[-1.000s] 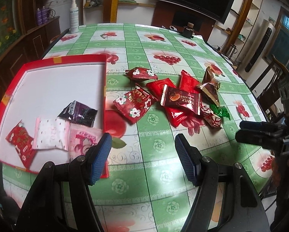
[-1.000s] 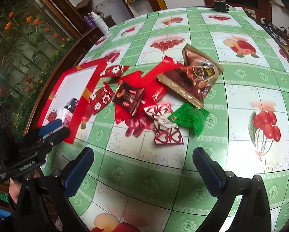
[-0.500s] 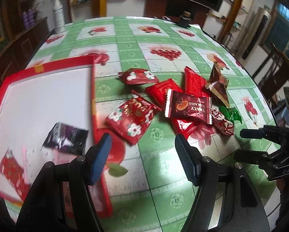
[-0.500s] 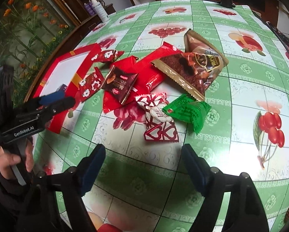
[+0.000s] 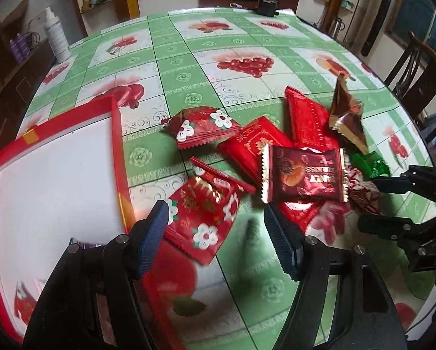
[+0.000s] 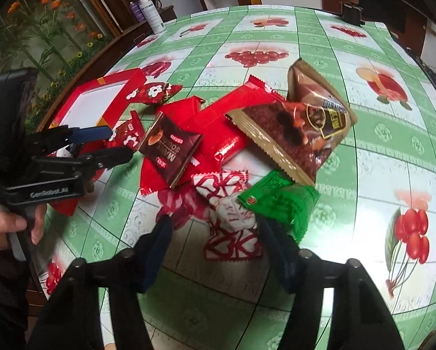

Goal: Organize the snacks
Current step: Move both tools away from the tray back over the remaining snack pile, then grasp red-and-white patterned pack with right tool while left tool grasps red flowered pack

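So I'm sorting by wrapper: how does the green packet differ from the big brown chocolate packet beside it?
The green packet is small, plain green and lies flat. The brown chocolate packet is much larger, gold-edged, shows a cake picture, and its far end stands up off the table. Both are sealed wrappers, lying outside the red tray.

white spray bottle (image 5: 56, 40) | wooden chair (image 5: 419, 75) | dark jar (image 6: 352, 11)

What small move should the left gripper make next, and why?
Probably lower the open left gripper a little and close on the red flower-print packet. That packet lies between its fingers, nearest the red tray, while the right gripper hangs open over the heart-print packet.
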Demonstrator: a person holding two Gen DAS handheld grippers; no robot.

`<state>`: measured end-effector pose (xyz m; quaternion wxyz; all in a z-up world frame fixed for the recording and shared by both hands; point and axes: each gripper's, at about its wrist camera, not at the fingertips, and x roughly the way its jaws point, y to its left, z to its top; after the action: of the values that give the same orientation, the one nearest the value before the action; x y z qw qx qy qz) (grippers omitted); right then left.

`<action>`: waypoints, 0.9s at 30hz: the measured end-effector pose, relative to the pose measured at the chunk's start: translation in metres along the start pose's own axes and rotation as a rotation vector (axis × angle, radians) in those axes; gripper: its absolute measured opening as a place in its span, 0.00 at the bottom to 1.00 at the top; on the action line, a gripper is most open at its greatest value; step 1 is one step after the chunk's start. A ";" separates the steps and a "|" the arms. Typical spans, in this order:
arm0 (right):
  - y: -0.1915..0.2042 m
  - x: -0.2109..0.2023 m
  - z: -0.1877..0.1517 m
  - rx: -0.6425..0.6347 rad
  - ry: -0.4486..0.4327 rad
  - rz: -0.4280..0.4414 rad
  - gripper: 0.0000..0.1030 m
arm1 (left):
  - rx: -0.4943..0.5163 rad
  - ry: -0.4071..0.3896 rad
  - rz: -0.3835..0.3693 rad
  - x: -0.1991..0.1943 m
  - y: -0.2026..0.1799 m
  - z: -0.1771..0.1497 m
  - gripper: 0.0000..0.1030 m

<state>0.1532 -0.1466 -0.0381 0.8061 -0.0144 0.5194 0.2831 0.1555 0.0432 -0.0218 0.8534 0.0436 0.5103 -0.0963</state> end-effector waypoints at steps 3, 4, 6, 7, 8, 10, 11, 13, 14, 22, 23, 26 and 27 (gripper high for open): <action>0.000 0.001 0.001 -0.004 -0.005 -0.003 0.60 | 0.018 0.006 0.012 0.007 0.000 0.003 0.66; 0.000 0.001 0.001 -0.006 -0.006 -0.004 0.59 | 0.026 0.008 0.018 0.009 -0.001 0.003 0.66; 0.000 0.001 0.001 -0.009 -0.006 -0.005 0.58 | 0.041 0.013 0.029 0.012 -0.001 0.004 0.66; 0.000 0.001 0.001 -0.011 -0.007 -0.007 0.57 | 0.044 0.017 0.032 0.014 -0.001 0.005 0.66; 0.000 0.001 0.001 -0.011 -0.009 -0.010 0.56 | 0.048 0.024 0.035 0.016 -0.001 0.005 0.66; -0.001 0.001 0.001 -0.014 -0.012 -0.017 0.52 | 0.046 0.023 0.031 0.017 0.000 0.006 0.66; -0.001 0.002 0.002 -0.015 -0.014 -0.022 0.51 | 0.044 0.024 0.031 0.017 0.000 0.006 0.65; -0.001 0.001 0.002 -0.015 -0.018 -0.030 0.46 | 0.041 0.021 0.025 0.017 -0.001 0.006 0.55; -0.001 0.002 0.002 -0.014 -0.020 -0.034 0.44 | 0.043 0.020 0.023 0.016 -0.001 0.006 0.53; -0.002 0.000 -0.002 -0.007 -0.035 -0.041 0.34 | 0.054 0.023 -0.008 0.011 -0.013 0.000 0.24; -0.001 -0.001 -0.003 -0.009 -0.036 -0.041 0.34 | 0.057 0.021 -0.017 0.009 -0.016 -0.003 0.24; 0.000 -0.003 -0.007 -0.014 -0.035 -0.041 0.34 | 0.047 0.016 -0.053 0.005 -0.020 -0.010 0.21; 0.001 -0.003 -0.008 -0.016 -0.035 -0.042 0.34 | 0.041 0.017 -0.068 0.004 -0.021 -0.013 0.21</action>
<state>0.1447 -0.1498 -0.0388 0.8206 -0.0267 0.5027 0.2705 0.1419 0.0248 -0.0309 0.8442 0.0444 0.5168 -0.1353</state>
